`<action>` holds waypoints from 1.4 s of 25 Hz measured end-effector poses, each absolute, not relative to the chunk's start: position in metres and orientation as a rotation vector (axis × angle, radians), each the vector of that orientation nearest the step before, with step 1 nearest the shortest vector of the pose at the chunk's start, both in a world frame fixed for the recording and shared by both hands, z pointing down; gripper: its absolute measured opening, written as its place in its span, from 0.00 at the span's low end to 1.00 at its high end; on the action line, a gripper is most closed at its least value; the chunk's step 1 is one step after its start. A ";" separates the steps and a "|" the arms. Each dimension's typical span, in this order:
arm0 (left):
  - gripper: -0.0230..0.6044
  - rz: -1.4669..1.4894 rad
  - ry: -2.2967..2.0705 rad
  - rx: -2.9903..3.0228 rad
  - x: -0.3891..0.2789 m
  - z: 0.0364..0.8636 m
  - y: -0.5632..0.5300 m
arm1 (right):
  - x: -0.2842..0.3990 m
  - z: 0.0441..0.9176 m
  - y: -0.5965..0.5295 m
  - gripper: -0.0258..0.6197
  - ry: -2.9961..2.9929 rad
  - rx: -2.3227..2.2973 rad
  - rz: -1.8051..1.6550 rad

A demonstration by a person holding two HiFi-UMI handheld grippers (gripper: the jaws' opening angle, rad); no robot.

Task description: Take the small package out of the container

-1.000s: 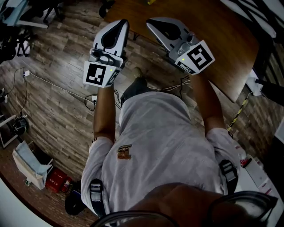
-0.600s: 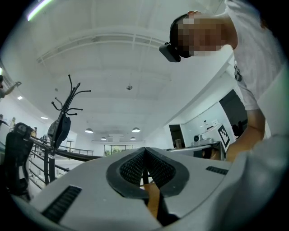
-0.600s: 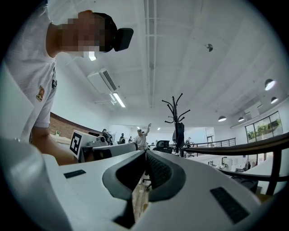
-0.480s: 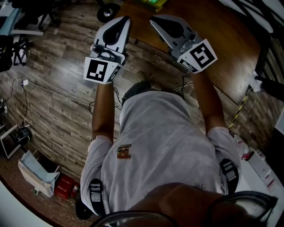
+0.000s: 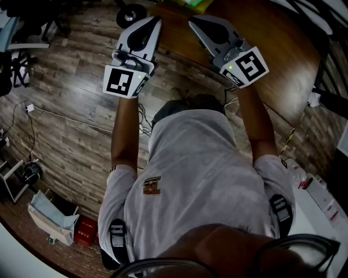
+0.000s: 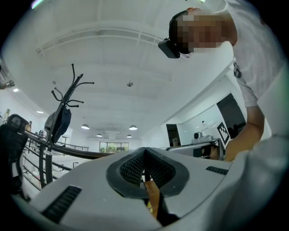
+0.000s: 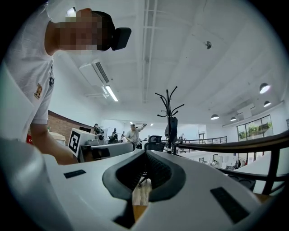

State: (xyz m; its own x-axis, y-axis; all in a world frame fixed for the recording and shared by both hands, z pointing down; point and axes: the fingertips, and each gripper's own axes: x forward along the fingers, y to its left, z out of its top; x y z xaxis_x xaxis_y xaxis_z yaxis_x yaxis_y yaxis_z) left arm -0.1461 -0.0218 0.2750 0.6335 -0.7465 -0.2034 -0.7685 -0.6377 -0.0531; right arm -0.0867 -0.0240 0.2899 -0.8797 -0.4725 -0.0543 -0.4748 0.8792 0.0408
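Both grey-white tools, left tool [image 5: 154, 21] and right tool [image 5: 191, 23], are sitting pinched together and empty by the brown wooden desk [image 5: 272, 49]; small package and container are showing nowhere, so locating them, then spreading one tool early, is looking wise.

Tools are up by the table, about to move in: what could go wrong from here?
1. Left tool and right tool are both shut and empty; unless opened first, they would likely shove a package, not grip it.
2. No container is clearly in view: only a green object on the table, cut off at the head view's top edge, so a reach is partly blind.
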 end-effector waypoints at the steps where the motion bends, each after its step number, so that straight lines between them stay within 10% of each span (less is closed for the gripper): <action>1: 0.07 0.245 1.262 -2.719 -0.147 0.276 -0.026 | -0.087 0.291 -0.028 0.09 3.005 -0.771 0.083; 35: 0.07 0.160 1.477 -2.666 -0.081 0.308 -0.211 | -0.002 0.323 -0.232 0.09 3.130 -0.847 0.141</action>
